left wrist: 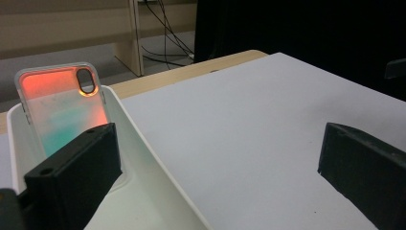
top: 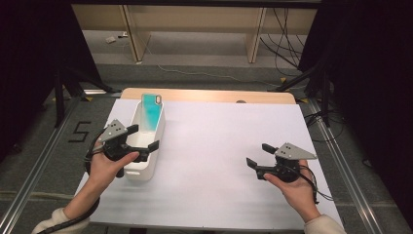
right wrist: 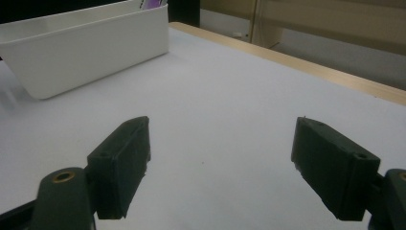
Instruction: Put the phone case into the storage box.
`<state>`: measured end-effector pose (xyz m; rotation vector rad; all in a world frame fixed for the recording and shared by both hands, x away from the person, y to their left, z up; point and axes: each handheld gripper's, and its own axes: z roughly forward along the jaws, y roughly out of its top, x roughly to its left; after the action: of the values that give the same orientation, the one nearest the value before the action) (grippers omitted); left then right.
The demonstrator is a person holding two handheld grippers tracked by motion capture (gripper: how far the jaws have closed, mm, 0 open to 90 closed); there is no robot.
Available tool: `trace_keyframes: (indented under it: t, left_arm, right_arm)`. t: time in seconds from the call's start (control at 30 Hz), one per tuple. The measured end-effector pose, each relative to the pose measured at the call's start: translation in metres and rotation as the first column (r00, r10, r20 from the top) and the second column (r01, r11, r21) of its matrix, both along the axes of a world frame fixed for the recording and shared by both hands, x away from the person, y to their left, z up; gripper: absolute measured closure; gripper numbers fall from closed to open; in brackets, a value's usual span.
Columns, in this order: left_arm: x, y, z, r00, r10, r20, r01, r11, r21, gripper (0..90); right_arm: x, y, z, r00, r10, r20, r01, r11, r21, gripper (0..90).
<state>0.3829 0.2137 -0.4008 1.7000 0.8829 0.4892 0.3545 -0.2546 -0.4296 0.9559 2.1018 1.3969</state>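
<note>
Your left hand (top: 104, 168) grips the left gripper (top: 143, 138) from below, the forearm coming in from the lower left corner in a pale sleeve. Its jaws stand wide apart, pointing right and slightly away from you, with nothing between them. Your right hand (top: 292, 187) cradles the right gripper (top: 258, 155) low on the right side, wrist angled inward. Its jaws point left, also spread wide and empty. The two grippers sit well apart from each other.
</note>
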Motion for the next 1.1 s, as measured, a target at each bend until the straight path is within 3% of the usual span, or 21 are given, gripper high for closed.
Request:
trace_keyframes:
  t: [0.1,0.13,0.33,0.93,0.97,1.07,1.1]
  left_arm:
    - [-0.003,0.000,0.000,0.9999,0.002,0.014,-0.002,1.0000,0.000,0.3]
    - [-0.003,0.000,0.000,0.9998,-0.001,0.020,0.001,1.0000,0.002,0.4]
    - [-0.010,-0.001,-0.002,0.9993,-0.011,0.037,0.011,0.9999,0.008,0.4]
    - [-0.023,-0.003,-0.018,0.9986,-0.043,0.032,0.042,0.9990,0.014,0.3]
    - [-0.023,-0.003,-0.019,0.9986,-0.043,0.031,0.043,0.9989,0.018,0.3]
    - [-0.024,-0.004,-0.021,0.9985,-0.047,0.028,0.046,0.9987,0.019,0.3]
    - [-0.024,-0.004,-0.021,0.9986,-0.044,0.030,0.044,0.9989,0.018,0.3]
  right_arm:
    - [0.000,-0.001,0.001,1.0000,0.001,-0.001,-0.001,1.0000,-0.008,22.3]
    - [0.000,-0.001,0.001,0.9998,0.000,0.019,0.000,0.9999,-0.013,22.3]
    - [0.000,0.000,0.000,1.0000,0.001,0.001,-0.001,1.0000,0.000,22.3]
    - [0.000,-0.001,0.001,0.9999,0.004,0.012,-0.004,0.9999,-0.010,22.3]
    - [-0.001,0.000,0.002,1.0000,0.004,-0.007,-0.004,1.0000,-0.005,22.2]
    - [0.000,0.000,0.002,0.9999,0.012,0.007,-0.012,0.9999,-0.012,22.3]
    - [-0.002,-0.001,0.003,0.9997,0.009,-0.021,-0.010,0.9997,-0.022,22.3]
